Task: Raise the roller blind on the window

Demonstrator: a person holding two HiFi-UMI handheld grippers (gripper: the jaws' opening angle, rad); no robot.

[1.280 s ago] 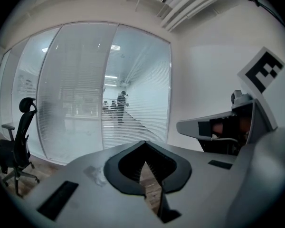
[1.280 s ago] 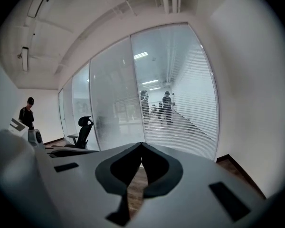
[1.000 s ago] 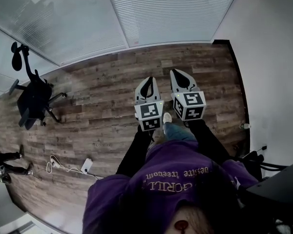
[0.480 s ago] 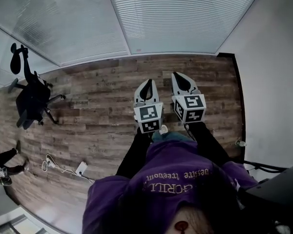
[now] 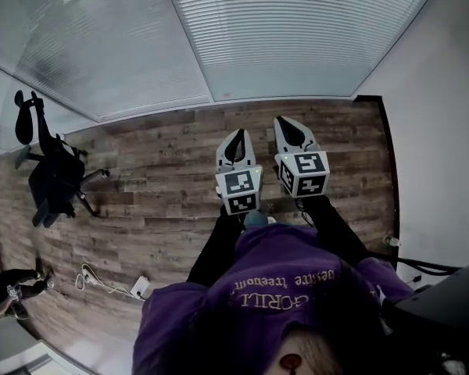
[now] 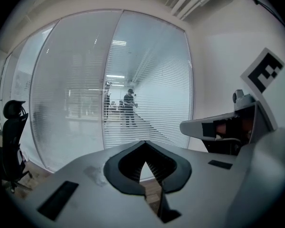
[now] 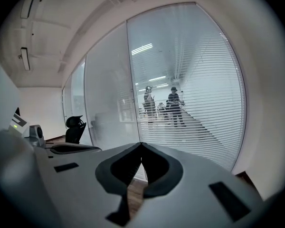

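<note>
A slatted blind (image 5: 297, 30) hangs fully down over the right-hand glass pane, reaching the floor; it also shows in the left gripper view (image 6: 154, 94) and the right gripper view (image 7: 204, 108). My left gripper (image 5: 236, 136) and right gripper (image 5: 286, 122) are held side by side over the wooden floor, pointing at the blind and well short of it. In each gripper view the jaws meet at their tips, left (image 6: 143, 144) and right (image 7: 141, 144), with nothing between them. No cord or chain of the blind can be made out.
A frosted glass pane (image 5: 102, 45) adjoins the blind on the left. A black office chair (image 5: 51, 174) stands at the left. A cable and power strip (image 5: 137, 287) lie on the floor. A white wall (image 5: 438, 131) runs along the right. People show behind the glass (image 7: 175, 103).
The window and blind have come closer and fill more of the head view. Both grippers keep their side-by-side pose with jaws shut. The chair has slid toward the left edge.
</note>
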